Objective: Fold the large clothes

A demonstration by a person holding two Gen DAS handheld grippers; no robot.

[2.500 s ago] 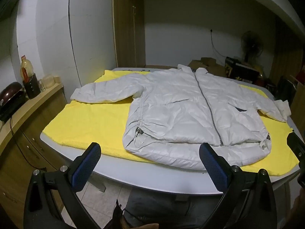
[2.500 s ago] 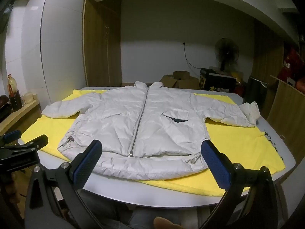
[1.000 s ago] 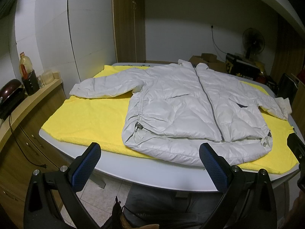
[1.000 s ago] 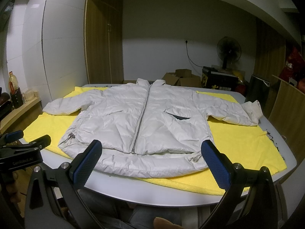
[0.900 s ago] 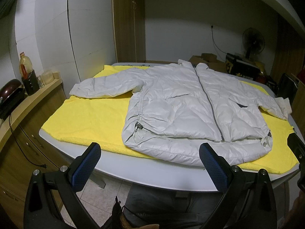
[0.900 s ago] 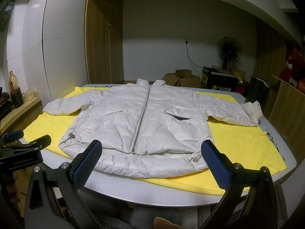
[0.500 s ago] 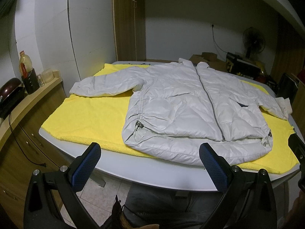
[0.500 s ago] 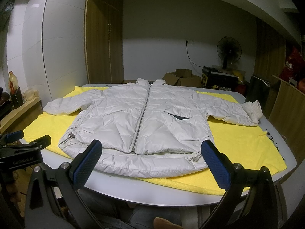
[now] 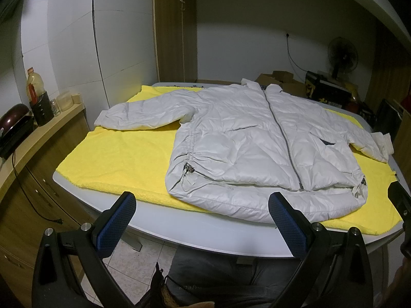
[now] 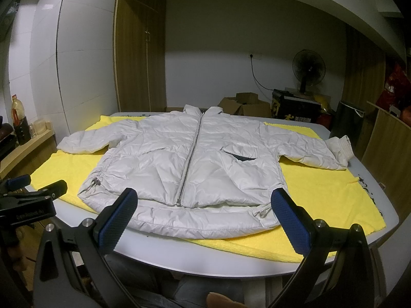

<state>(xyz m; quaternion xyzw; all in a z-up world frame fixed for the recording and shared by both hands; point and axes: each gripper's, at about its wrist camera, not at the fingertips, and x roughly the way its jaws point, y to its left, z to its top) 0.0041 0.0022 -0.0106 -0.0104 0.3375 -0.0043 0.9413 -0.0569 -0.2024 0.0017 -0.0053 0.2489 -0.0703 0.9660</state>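
Short of jacket [image 10: 190,161]: both grippers wide, empty.

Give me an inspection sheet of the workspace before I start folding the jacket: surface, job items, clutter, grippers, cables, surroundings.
Surface: grey table, mostly covered by a yellow towel.
Job's things: white puffer jacket lies flat on the towel, zipped, both sleeves spread out, unfolded.
Clutter: nothing seen on the table besides the towel and the jacket.
Grippers: left gripper and right gripper both open, held short of the table's near edge, touching nothing.
Cables: black cord hangs down the side cabinet; another runs down the back wall from a socket.
Surroundings: bottle on the side counter, standing fan, cardboard boxes behind the table.
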